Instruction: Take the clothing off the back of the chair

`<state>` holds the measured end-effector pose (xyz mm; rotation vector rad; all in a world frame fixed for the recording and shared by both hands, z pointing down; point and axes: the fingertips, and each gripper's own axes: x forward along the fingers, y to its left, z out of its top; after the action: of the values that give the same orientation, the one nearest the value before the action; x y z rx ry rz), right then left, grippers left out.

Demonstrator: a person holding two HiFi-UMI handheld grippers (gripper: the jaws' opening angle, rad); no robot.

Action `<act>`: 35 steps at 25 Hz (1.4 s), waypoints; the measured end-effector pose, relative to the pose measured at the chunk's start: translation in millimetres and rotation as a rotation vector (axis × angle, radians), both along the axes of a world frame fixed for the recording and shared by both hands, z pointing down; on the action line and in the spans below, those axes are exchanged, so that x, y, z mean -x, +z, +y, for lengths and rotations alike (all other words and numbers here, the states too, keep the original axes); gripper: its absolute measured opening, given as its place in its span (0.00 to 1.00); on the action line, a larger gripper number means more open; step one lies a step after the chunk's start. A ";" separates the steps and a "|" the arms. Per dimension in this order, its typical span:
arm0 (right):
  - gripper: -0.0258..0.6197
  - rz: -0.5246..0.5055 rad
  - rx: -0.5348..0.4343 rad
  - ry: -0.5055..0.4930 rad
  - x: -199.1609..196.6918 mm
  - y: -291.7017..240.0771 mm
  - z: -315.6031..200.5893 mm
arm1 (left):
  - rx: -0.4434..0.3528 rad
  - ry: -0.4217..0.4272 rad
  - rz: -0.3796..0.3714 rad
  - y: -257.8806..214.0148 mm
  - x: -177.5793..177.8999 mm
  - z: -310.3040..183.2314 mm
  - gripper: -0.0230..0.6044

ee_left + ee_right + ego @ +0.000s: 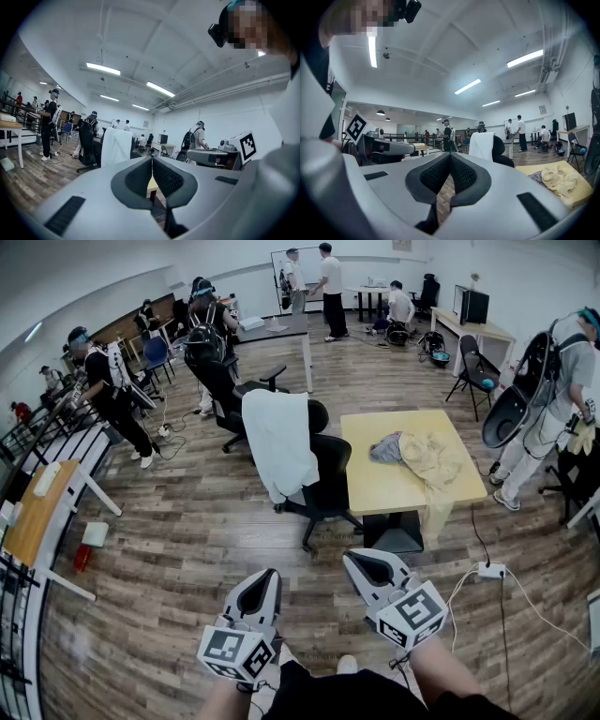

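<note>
A white garment [279, 442] hangs over the back of a black office chair [330, 479] in the middle of the room, beside a yellow table [375, 486]. Both grippers are held low near my body, well short of the chair. My left gripper [270, 575] is shut with nothing in it, and my right gripper [355, 560] is shut and empty too. In the left gripper view the garment [116, 145] shows beyond the closed tips [152, 161]. The right gripper view shows the garment [482, 145] past its closed tips [450, 156].
A heap of beige and grey clothes [422, 460] lies on the yellow table. A power strip and cable [490, 570] lie on the wood floor at right. Several people stand around the room. A wooden desk [37, 512] is at left.
</note>
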<state>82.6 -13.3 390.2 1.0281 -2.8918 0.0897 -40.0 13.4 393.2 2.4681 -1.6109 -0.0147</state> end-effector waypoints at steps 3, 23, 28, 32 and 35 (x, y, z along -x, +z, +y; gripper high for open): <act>0.06 0.000 0.003 -0.001 0.0 -0.5 7.2 | -0.001 -0.001 -0.004 -1.3 0.6 7.2 0.07; 0.06 -0.022 0.003 -0.008 6.2 -3.7 10.4 | -0.005 -0.003 0.009 -2.0 7.6 13.7 0.07; 0.06 -0.020 0.003 -0.013 10.0 -5.2 10.6 | -0.008 -0.001 0.008 -2.9 10.8 14.9 0.07; 0.06 -0.020 0.009 -0.011 12.7 -6.0 7.6 | -0.005 -0.004 0.012 -3.7 15.2 13.5 0.07; 0.06 -0.022 0.014 -0.005 13.9 -7.9 3.7 | -0.002 -0.004 0.016 -4.2 18.7 11.6 0.07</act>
<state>68.7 -9.5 382.3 1.0236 -2.9090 0.1207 -58.7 24.9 389.0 2.4603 -1.6105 -0.0362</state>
